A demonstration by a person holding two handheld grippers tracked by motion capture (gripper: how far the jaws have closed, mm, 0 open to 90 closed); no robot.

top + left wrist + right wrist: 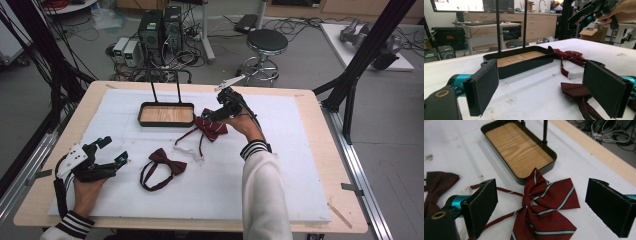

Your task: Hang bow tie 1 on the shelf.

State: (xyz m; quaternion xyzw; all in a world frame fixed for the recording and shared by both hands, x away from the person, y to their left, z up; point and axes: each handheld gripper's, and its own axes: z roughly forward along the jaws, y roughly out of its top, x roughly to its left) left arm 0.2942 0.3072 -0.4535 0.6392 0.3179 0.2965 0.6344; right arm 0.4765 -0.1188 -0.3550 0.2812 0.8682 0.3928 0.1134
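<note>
Right gripper (541, 205) poised above the striped bow tie (546, 205), jaws spread wide with nothing between them, one black pad on each side of the knot in the right gripper view. In the high view, same gripper (216, 114) held by a hand in a white sleeve with striped cuff, tilted down over the striped bow tie (212, 127) near the middle of the white mat (280, 165). Striped bow tie lying flat, its upper wing just beside the near corner of the black tray (499, 157), thin strap trailing off toward the left of the mat. Tray (166, 114) with wooden floor and two upright black posts, nothing inside. Left gripper (111, 150) resting low at the mat's left edge, jaws likewise wide apart and holding nothing, aimed toward the tray (524, 62). Plain dark red bow tie (165, 165) lying between the two grippers, its strap looped beneath it, well apart from the tray.
</note>
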